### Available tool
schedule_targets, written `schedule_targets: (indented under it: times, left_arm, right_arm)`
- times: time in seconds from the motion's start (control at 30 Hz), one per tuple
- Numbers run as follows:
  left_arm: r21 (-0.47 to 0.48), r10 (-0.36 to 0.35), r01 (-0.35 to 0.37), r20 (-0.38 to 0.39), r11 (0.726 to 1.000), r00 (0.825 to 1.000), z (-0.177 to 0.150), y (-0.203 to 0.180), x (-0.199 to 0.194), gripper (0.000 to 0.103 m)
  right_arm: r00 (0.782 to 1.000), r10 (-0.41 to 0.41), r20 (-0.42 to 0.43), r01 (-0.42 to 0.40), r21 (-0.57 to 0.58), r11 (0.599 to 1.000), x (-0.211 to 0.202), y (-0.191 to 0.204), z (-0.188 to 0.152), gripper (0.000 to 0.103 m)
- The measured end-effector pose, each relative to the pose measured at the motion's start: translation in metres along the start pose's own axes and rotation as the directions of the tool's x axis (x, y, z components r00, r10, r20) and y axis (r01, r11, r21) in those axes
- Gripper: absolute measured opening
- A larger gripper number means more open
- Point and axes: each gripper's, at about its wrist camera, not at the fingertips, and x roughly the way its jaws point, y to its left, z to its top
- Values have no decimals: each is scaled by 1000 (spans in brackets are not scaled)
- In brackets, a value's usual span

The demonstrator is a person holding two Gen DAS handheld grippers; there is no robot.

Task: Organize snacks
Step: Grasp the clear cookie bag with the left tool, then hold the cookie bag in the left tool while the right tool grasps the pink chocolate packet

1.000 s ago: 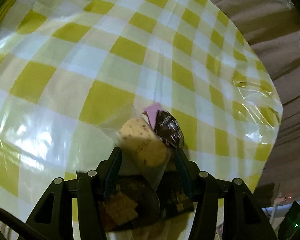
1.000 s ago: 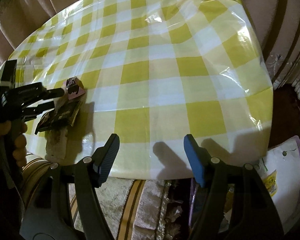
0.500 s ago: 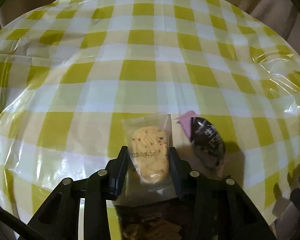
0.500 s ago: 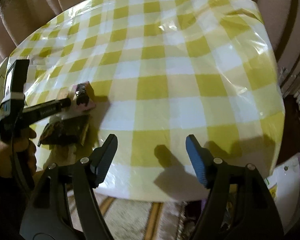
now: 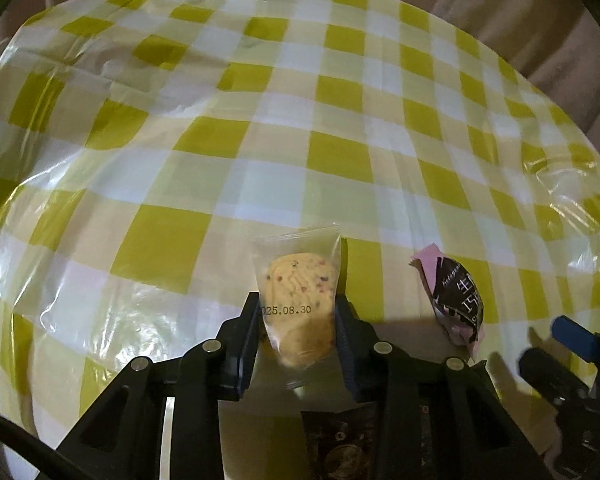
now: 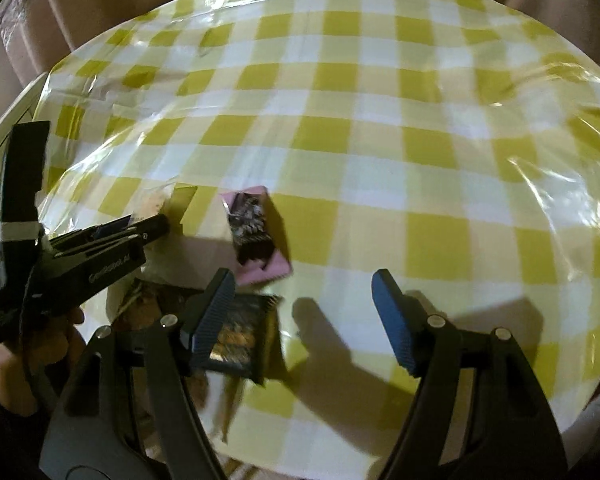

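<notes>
A person is working two handheld grippers over a round table w/ a yellow-and-white checked plastic cloth [image 5: 340, 152]. The left gripper [image 5: 298, 316] is pinching a clear-wrapped pale round cookie stamped w/ a date [image 5: 300, 300] between its two fingers, near the table's front edge. Lying on the cloth just to the right of it is a small black-and-pink wrapped snack [image 5: 458, 300], not touching the cookie. The right gripper [image 6: 304, 316] is hovering w/ its blue-padded fingers [image 6: 388, 308] spread wide, gripping nothing. A dark square snack packet [image 6: 240, 336] is lying on the cloth beside its left finger, w/ more wrappers partly hidden behind the grippers; can't tell what they are
</notes>
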Motion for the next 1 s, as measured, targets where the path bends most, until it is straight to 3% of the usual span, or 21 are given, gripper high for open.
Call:
schedule_targets:
  times: [0.23, 0.53, 0.7, 1.0]
  left_arm:
    - [-71, -15, 16, 18, 997, 1000, 2, 15, -1, 36]
    - [-80, -33, 35, 26, 996, 999, 1, 18, -2, 36]
    - [-67, -39, 41, 35, 997, 999, 1, 15, -4, 36]
    - [-35, -53, 56, 71, 998, 996, 0, 4, -14, 36]
  right_arm:
    - [999, 39, -18, -40, -53, 998, 27, 24, 17, 74]
    - [997, 17, -74, -23, -90, 996, 61, 37, 19, 55]
    - [998, -34, -49, 28, -109, 994, 60, 36, 20, 33]
    - [1000, -21, -17, 20, -48, 999, 52, 22, 17, 28]
